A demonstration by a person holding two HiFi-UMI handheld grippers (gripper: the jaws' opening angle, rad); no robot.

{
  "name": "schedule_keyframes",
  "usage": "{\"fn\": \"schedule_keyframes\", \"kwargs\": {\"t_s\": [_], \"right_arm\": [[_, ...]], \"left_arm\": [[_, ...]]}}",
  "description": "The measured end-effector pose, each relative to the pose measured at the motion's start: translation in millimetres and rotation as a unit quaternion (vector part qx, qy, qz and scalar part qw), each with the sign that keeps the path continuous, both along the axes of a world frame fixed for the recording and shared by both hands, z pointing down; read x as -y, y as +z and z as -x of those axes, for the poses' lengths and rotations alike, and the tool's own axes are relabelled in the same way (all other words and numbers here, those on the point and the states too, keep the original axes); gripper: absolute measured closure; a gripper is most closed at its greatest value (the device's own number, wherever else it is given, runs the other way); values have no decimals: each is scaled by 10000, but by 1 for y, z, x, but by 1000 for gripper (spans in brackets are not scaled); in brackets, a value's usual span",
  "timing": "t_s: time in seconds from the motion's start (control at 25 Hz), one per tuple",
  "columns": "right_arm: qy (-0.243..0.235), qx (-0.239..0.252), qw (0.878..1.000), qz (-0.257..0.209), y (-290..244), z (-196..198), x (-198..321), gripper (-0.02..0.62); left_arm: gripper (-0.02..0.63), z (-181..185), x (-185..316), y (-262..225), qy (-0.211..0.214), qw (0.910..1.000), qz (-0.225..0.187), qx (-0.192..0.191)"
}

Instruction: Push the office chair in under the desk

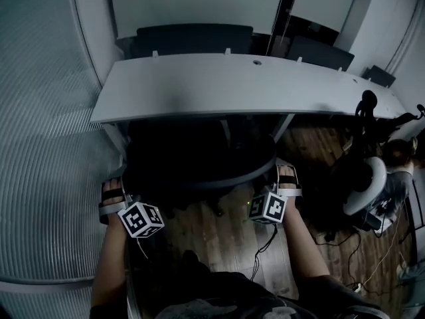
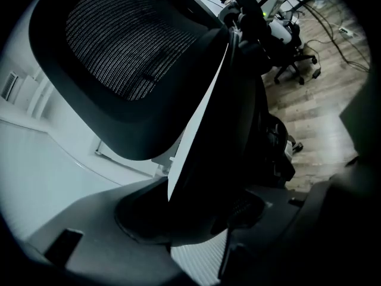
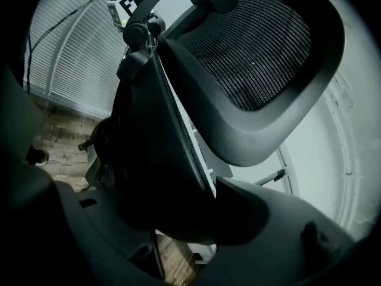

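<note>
The black office chair [image 1: 199, 158] stands with its seat under the front edge of the grey desk [image 1: 219, 85]. Its backrest top spans between my two grippers. My left gripper [image 1: 118, 190] is shut on the backrest's left edge, and my right gripper [image 1: 285, 178] is shut on its right edge. In the left gripper view the dark backrest frame [image 2: 238, 130] fills the gap at my left gripper [image 2: 196, 219], with the mesh headrest [image 2: 125, 52] above. The right gripper view shows the backrest [image 3: 149, 148] wedged in my right gripper [image 3: 196, 213], below the headrest [image 3: 256, 58].
A ribbed glass wall [image 1: 46, 145] runs along the left. Dark monitors [image 1: 192, 38] stand behind the desk. A second chair with a white rim [image 1: 368, 185] and loose cables [image 1: 345, 244] sit on the wooden floor at the right.
</note>
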State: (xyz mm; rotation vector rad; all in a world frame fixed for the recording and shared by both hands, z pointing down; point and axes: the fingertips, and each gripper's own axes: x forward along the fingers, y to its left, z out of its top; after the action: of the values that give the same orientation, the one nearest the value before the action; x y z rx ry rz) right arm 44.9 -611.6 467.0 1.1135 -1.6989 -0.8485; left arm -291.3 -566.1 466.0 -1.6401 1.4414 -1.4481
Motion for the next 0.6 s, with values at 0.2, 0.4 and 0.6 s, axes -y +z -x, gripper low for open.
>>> {"fn": "schedule_keyframes", "kwargs": {"t_s": [0.2,0.4,0.6], "right_arm": [[109,-1,9999,-26,-1,18,23,342],[105,-9,9999,-5,-3,34,44,342],[193,-60,9998,20,5,46,68,342]], "left_arm": [[357,19,30,0,137,9999,-22,2],[357,34,54,-2,216,9998,-47,-7],[357,49,81,7,264,9996,-43,-18]]}}
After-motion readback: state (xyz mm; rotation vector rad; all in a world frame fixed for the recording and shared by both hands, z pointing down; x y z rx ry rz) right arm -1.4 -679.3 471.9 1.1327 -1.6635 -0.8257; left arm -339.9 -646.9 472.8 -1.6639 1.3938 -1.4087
